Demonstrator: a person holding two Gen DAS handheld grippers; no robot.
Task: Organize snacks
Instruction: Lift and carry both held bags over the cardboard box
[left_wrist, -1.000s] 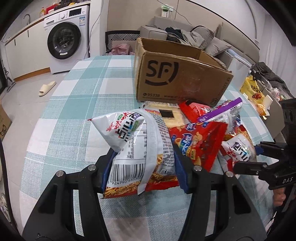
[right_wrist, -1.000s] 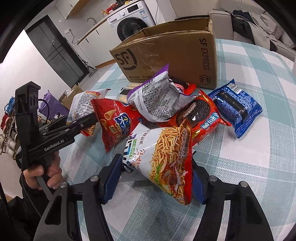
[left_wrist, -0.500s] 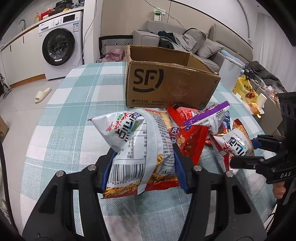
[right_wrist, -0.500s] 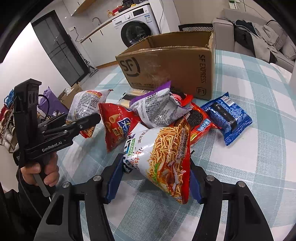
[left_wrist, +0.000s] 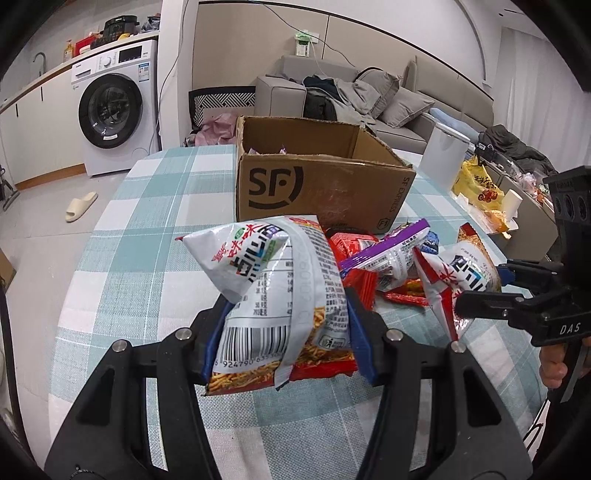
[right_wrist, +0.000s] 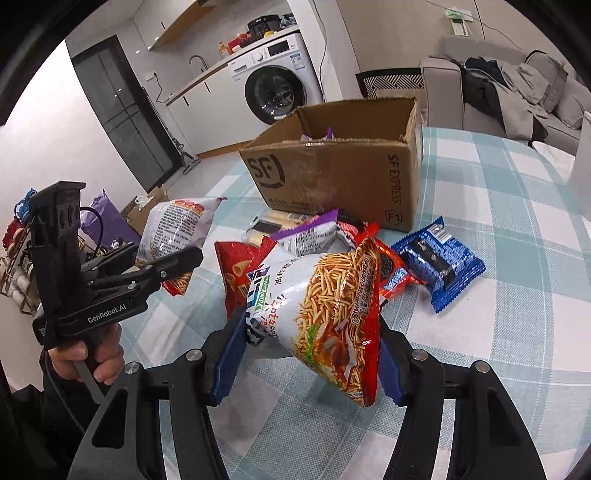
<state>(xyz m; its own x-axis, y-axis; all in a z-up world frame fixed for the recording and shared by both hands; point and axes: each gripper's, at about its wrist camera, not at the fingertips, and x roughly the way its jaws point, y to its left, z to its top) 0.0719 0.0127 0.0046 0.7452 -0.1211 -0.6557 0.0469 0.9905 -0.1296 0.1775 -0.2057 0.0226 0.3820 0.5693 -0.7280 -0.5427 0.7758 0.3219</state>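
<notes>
Fingers of the left gripper (left_wrist: 286, 336) clamp a white noodle-snack bag (left_wrist: 273, 291) near its bottom edge, lifted off the checked surface (left_wrist: 147, 240). Those of the right gripper (right_wrist: 308, 354) likewise pinch a second noodle-snack bag (right_wrist: 328, 306) from both sides. Beyond lie loose packets: a red chip bag (right_wrist: 240, 269), a purple-edged packet (right_wrist: 310, 232) and blue cookie packs (right_wrist: 439, 258). Farthest stands the open cardboard box (left_wrist: 321, 184), likely the destination, with some packets already showing inside.
</notes>
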